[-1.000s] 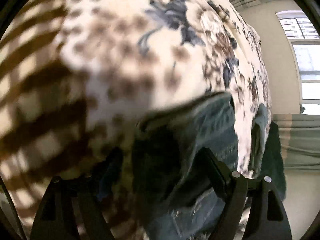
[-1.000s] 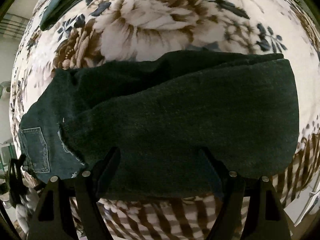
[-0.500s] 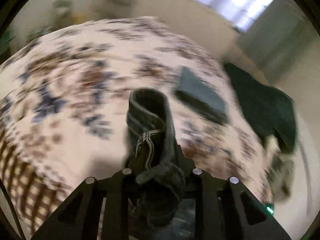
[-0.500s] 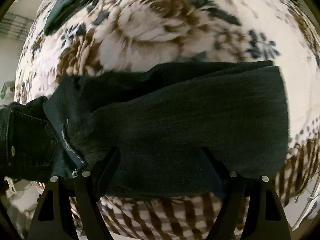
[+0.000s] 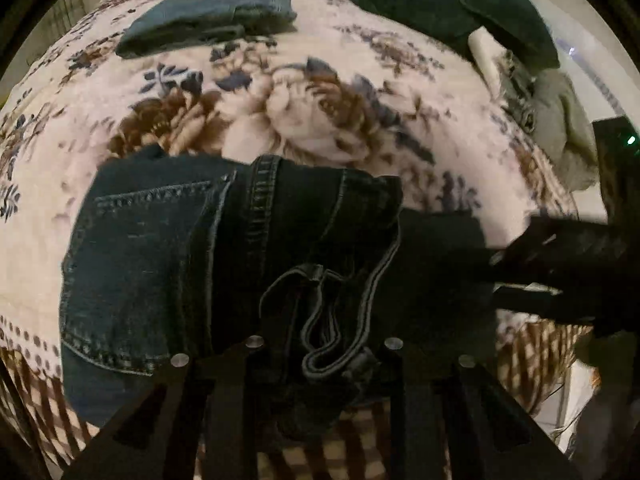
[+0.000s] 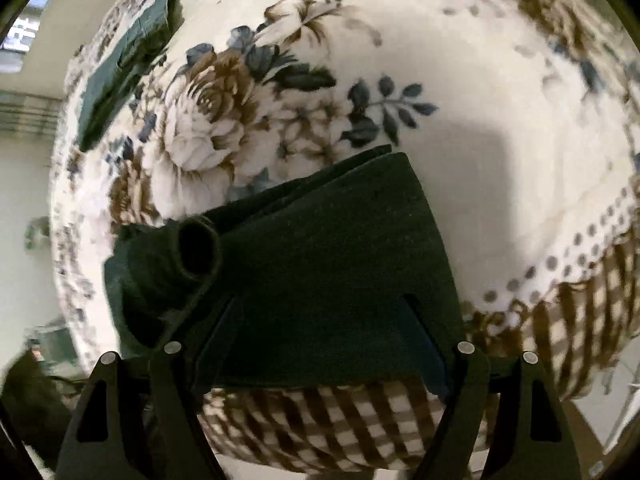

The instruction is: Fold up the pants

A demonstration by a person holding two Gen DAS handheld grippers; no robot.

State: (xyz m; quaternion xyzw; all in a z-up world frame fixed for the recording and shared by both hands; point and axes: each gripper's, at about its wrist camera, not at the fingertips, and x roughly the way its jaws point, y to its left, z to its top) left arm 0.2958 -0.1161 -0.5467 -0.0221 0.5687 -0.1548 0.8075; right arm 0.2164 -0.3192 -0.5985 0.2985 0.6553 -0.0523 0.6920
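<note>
Two hand-held grippers work dark denim jeans (image 5: 224,248) lying near the bed's (image 5: 340,92) checked front edge: left hand-held gripper (image 5: 320,354) pinches the bunched waistband; right hand-held gripper (image 6: 320,320) spreads wide over folded legs, gripping nothing.

Your left gripper (image 5: 320,356) is matte black, its two flat fingers (image 5: 236,380) built of angular plates with triangular cut-outs, and a small round silver screw head sits at each upper corner. Your right gripper (image 6: 320,344) looks the same: black plate fingers (image 6: 472,392), slot-shaped openings in the outer plates, four silver screws. On its side, seen from your left camera, a tiny green light glows
</note>
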